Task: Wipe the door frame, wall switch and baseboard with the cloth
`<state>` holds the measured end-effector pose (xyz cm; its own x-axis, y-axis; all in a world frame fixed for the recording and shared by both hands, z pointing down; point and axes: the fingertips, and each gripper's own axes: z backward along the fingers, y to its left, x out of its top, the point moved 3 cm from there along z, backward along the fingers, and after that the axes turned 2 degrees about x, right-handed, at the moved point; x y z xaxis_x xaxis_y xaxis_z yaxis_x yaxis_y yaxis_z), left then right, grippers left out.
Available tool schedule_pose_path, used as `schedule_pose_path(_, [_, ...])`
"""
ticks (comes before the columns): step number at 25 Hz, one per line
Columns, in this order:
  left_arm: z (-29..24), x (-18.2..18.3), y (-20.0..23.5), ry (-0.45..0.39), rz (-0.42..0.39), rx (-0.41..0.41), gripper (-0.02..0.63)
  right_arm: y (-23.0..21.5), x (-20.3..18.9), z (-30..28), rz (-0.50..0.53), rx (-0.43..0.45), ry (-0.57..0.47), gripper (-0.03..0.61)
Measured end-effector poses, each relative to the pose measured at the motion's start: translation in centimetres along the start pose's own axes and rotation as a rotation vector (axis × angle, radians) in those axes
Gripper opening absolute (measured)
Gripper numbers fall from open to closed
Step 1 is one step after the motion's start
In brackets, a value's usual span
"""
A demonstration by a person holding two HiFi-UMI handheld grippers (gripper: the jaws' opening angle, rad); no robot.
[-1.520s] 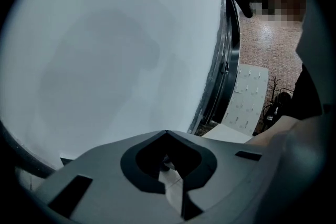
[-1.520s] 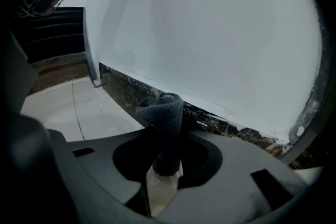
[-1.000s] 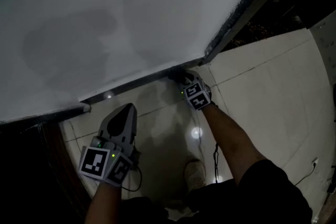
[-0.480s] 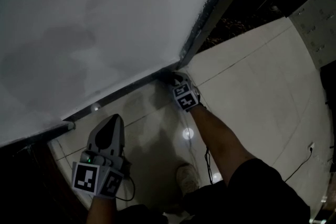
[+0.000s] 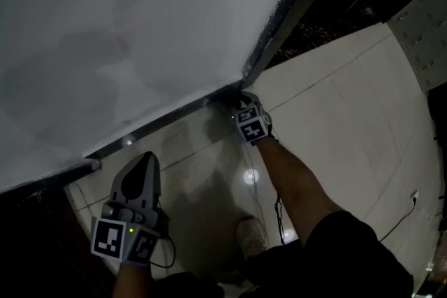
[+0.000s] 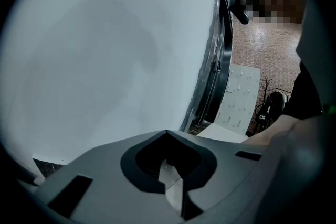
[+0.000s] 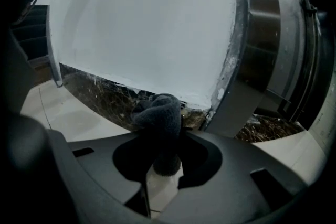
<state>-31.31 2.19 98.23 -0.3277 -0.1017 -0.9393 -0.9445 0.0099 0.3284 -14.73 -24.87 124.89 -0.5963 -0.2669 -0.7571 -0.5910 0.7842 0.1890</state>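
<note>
Right tool point(image 7: 168, 136), clamped on the cloth point(image 7: 160, 110), seemingly touches the baseboard point(image 7: 100, 94) corner; best drag firmly toward nine o'clock. Left tool point(image 6: 167, 136) closed, empty.

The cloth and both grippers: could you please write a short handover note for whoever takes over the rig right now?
Right gripper: shut on the dark cloth, low at the baseboard, right beside the foot of the door frame. The cloth looks pressed to the baseboard's end.
Left gripper: shut, holding nothing, held back over the floor, pointing at the wall.
Done: cannot tell from the surfaces what has been wiped.
Left: the wall switch is in none of the views; find it, and check the frame and the rest of the baseboard.
</note>
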Motion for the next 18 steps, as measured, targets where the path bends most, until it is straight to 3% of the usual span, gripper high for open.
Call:
schedule_pose_path(10, [1.1, 0.1, 0.7, -0.001, 0.005, 0.006, 0.003, -2.7, -1.2, 1.1, -0.144, -0.096, 0.006, 0.095])
schedule_pose_path(18, [3.2, 1.3, 1.2, -0.022, -0.01, 0.01, 0.003, 0.7, -0.4, 2.2, -0.122, -0.043, -0.008, 0.095])
